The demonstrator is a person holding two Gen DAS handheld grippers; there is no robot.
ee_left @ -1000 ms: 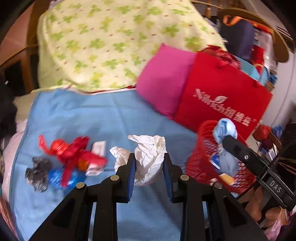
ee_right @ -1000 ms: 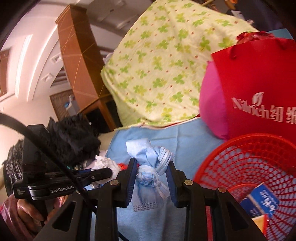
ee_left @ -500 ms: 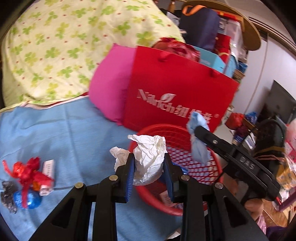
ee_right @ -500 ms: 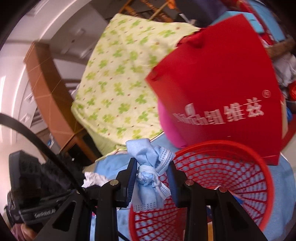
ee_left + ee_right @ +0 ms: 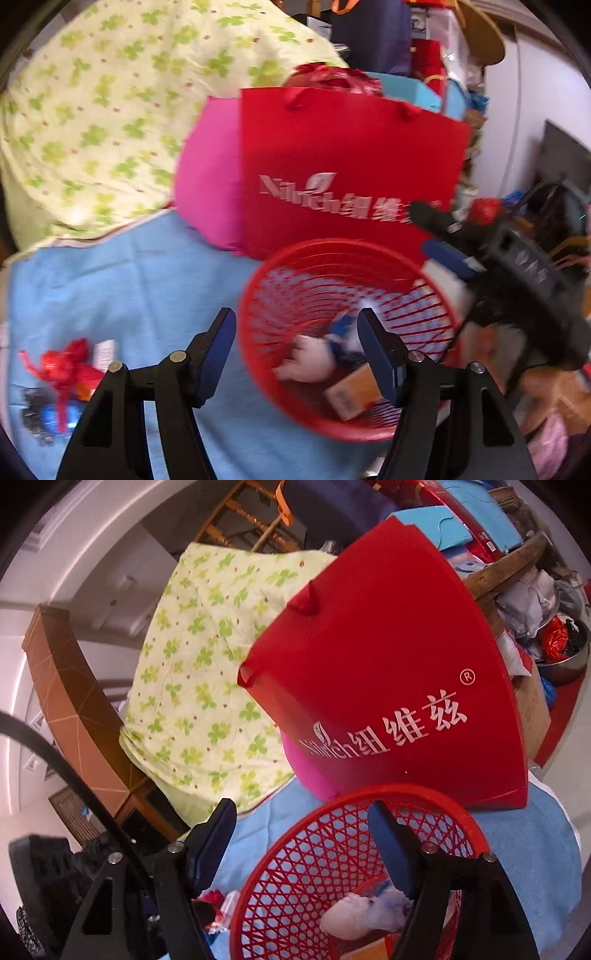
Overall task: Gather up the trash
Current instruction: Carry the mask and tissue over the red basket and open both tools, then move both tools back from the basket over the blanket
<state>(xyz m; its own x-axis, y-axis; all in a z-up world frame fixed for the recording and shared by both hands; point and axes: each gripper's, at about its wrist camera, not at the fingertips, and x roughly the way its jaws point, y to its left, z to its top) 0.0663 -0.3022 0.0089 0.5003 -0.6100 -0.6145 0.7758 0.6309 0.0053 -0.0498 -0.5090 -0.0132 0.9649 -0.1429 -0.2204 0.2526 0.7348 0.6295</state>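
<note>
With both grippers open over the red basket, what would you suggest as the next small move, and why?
Probably swing the left gripper back toward the red wrapper pile on the blue cloth: the left gripper is empty, and that trash lies outside the red basket.

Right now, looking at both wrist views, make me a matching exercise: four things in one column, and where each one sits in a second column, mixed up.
Things:
1. red plastic mesh basket
2. crumpled white paper wad
3. red paper shopping bag with white lettering
4. red ribbon scrap

Places:
A. lying inside the basket
B. standing behind the basket, beside a pink cushion
C. on the blue cloth, left of the left gripper
D. under both open grippers

Pairs: 1-D, 2-A, 3-B, 4-C
</note>
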